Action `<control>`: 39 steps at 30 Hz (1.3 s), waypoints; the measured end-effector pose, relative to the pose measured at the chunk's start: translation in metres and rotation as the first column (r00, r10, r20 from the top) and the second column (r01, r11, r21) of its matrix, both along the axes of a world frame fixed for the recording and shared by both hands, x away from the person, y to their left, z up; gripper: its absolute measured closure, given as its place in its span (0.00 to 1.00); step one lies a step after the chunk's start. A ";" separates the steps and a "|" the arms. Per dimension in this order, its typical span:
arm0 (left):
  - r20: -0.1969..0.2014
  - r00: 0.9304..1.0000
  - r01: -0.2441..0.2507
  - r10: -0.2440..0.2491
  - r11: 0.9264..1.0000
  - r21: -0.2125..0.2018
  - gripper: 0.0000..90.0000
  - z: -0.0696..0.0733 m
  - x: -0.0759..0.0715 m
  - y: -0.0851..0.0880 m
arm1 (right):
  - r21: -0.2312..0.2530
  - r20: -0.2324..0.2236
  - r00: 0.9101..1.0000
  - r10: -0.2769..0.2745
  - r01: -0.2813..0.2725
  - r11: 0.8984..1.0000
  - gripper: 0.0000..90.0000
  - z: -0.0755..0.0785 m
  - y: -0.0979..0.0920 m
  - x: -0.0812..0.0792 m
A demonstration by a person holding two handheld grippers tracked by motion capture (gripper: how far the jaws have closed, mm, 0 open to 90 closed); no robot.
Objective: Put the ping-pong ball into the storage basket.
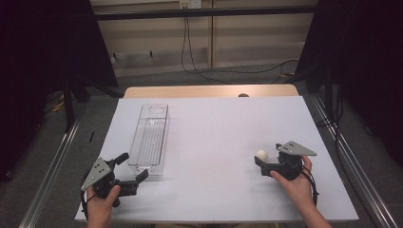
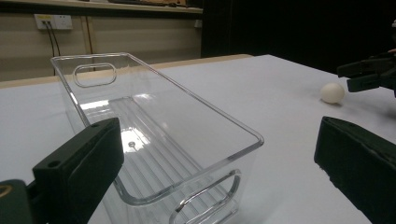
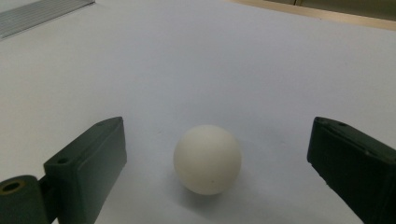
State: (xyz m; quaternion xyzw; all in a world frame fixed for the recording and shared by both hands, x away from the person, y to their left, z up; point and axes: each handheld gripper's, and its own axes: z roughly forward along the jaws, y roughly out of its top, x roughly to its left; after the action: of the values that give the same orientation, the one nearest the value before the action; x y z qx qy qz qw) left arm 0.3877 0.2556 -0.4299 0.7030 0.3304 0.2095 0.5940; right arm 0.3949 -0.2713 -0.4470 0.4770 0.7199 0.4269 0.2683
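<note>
Jaws of the right gripper (image 1: 261, 164) stand wide apart, and between them, touching neither pad, we see the small white ball (image 1: 262, 154) resting on the white tabletop (image 1: 223, 128); in the right gripper view the ball (image 3: 208, 159) lies near the middle of the gap, a little closer to the left jaw, with bare table on either side of it; from above, we place the ball on the right part of the table, toward the near edge, just beyond the gripper's tips; the right gripper lies low over the surface, held in the person's right hand (image 1: 292, 183), with its grey three-cornered plate on top; on the left, we find the left gripper (image 1: 135, 168) near the near left corner, its jaws likewise spread open with nothing held; just past its tips stands the long clear plastic bin (image 1: 151, 137) with cut-out handles at both ends, running from near to far on the left part of the table; in the left gripper view the near end of the bin (image 2: 154, 135) sits in front of the open jaws, and the ball (image 2: 332, 93) shows far off to the right beside the other gripper's black tips; the bin and the ball lie well apart.
</note>
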 end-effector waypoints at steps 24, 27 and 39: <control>0.000 1.000 0.001 -0.001 1.000 0.006 0.02 0.000 0.000 0.000 | -0.017 -0.045 0.999 -0.003 0.002 1.000 0.12 -0.005 0.000 0.009; -0.005 1.000 0.002 -0.002 1.000 0.002 0.02 -0.001 0.000 -0.001 | -0.012 -0.053 0.999 0.000 0.000 1.000 0.12 -0.004 0.000 0.009; -0.007 1.000 -0.007 0.006 1.000 -0.008 0.02 0.000 0.000 -0.001 | -0.022 -0.082 0.996 0.022 -0.023 0.999 0.20 -0.005 0.002 0.011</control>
State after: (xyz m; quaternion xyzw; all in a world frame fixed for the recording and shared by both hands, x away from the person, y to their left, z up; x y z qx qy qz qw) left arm 0.3874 0.2545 -0.4303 0.7001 0.3355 0.2077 0.5952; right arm 0.4059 -0.2694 -0.4522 0.4828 0.7405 0.4017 0.2392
